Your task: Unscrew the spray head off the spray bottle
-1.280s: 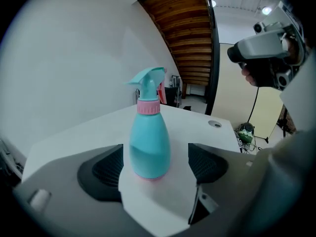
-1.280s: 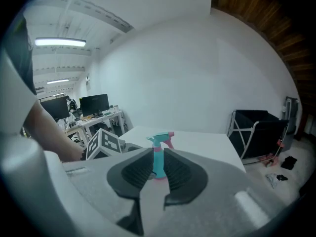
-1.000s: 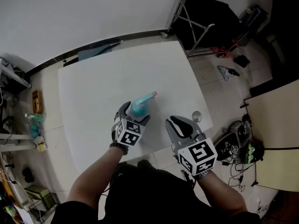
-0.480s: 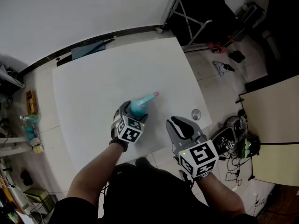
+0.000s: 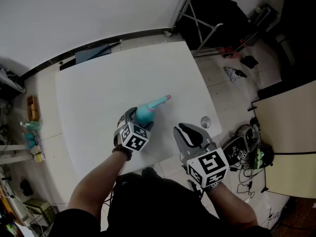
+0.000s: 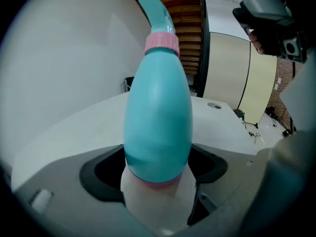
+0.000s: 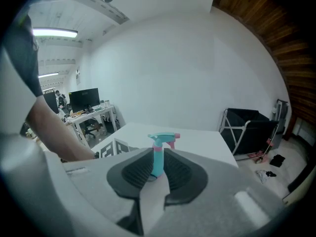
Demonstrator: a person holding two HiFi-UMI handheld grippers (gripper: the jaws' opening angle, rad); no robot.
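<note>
Closest to the person, over the near right corner of the white table [image 5: 98, 83], the right gripper [image 5: 189, 134] hangs with its jaws almost together. There's just a thin slit and nothing in them. A bit further in, the left gripper [image 5: 137, 119] has just been closing its jaws on the fat lower body of the teal spray bottle [image 6: 158, 112], and the pads look snug against its sides. The bottle stands near the near edge, about midway along it, with the pink collar [image 6: 162, 43] and spray head [image 6: 157, 11] up top.

Where it could go sideways, guessing: that body is round and looks slick, and the hold is low. A twist at the collar might just spin the whole bottle in the jaws, or lever it over toward the near edge. The right jaws would also need to open before they'd fit the head.

Room-wise it's fine, with bare table out to the far and left edges. Only a small round thing [image 5: 206, 122] sits by the right edge. Past that there's cables and gear [image 5: 247, 149] on the floor.
</note>
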